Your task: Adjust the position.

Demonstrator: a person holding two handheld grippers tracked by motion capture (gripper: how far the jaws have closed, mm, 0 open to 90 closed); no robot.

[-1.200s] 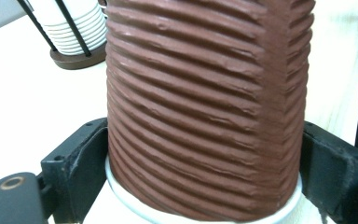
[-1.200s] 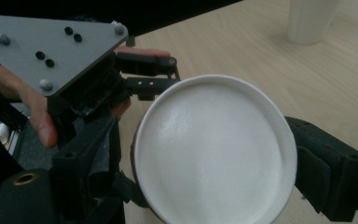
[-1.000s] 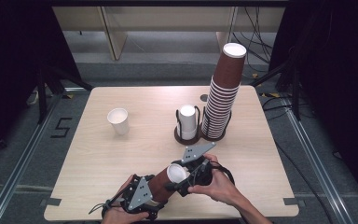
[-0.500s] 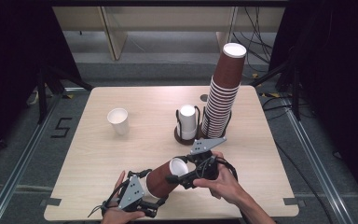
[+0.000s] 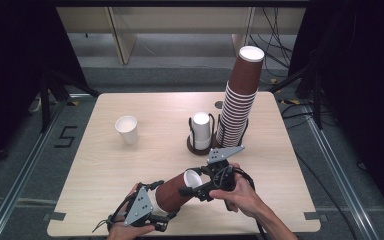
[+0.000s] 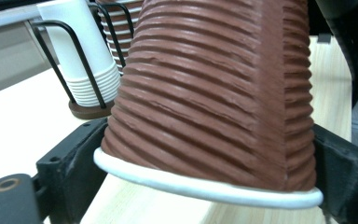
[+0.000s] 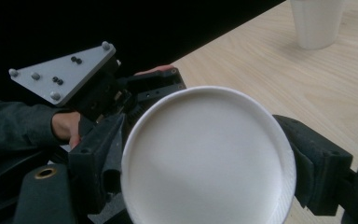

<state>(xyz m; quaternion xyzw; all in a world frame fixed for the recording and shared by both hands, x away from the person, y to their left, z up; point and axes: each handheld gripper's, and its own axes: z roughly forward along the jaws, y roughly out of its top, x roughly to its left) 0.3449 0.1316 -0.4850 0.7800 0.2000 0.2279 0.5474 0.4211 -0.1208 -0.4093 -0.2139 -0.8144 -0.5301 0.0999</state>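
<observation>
Brown cup [image 5: 176,192]: lying tilted above the table [image 5: 105,170] near edge, between both tongs.
Left tongs [image 5: 161,207]: pinching its base, jaws just closing.
Right tongs [image 5: 196,186]: pinching its white rim, jaws just opening.

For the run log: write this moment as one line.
left gripper: shut on brown ribbed paper cup | right gripper: shut on white paper cup nested in its mouth | stage: pulling cups apart above wooden table
</observation>
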